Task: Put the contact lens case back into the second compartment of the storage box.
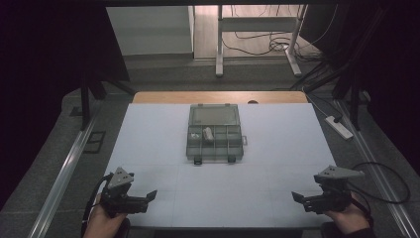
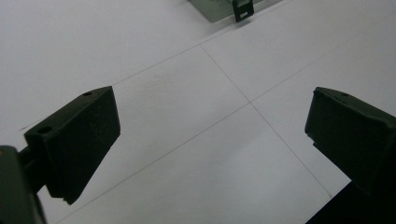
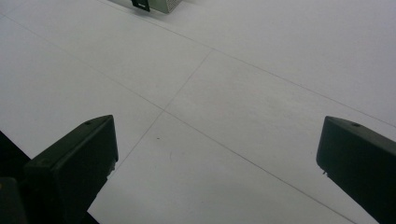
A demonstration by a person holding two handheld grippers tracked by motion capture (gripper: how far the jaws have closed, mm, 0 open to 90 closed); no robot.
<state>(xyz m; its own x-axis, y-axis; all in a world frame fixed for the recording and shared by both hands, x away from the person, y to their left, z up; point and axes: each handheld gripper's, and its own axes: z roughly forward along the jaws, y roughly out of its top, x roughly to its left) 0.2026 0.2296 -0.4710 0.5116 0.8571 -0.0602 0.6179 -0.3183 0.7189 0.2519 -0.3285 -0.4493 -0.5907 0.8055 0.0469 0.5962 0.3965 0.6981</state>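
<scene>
A clear plastic compartment box point(image 1: 215, 133) lies open in the middle of the white table point(image 1: 277, 144), lid folded back toward the far side. A small pale object point(image 1: 208, 133) rests in one of its middle compartments. My left gripper point(image 1: 148, 197) hovers near the front left corner, held by a hand, open with nothing between its jaws. My right gripper point(image 1: 297, 197) is at the front right, also open and empty. The box's near corner and black latch point(image 2: 243, 9) show at the top of the left gripper view, and its latch point(image 3: 141, 4) at the top of the right gripper view.
A white power strip point(image 1: 339, 126) lies on the floor right of the table. Cables and white desk legs point(image 1: 219, 44) stand beyond the far edge. Metal rails point(image 1: 64, 168) run along both sides. Black cables trail from each gripper.
</scene>
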